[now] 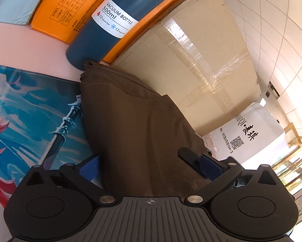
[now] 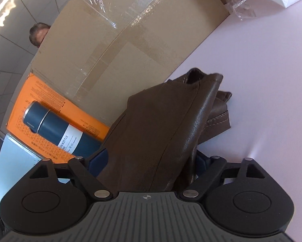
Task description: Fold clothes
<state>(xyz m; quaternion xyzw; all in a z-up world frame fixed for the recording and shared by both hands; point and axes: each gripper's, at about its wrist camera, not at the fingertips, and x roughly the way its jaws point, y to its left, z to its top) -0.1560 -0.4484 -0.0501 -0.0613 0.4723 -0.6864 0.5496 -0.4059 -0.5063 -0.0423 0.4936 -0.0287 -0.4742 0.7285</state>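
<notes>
Left gripper [image 1: 149, 165]: jaws pinching brown garment [image 1: 134, 125] between them (bunched).
Right gripper [image 2: 151, 161]: jaws clamping brown garment [image 2: 157, 133].

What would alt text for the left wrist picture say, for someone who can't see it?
A brown garment runs up from between the jaws of the left gripper, which look closed on it. Behind it stand a taped cardboard box, a dark blue vacuum bottle lying against an orange box, and a blue illustrated mat to the left.
</notes>
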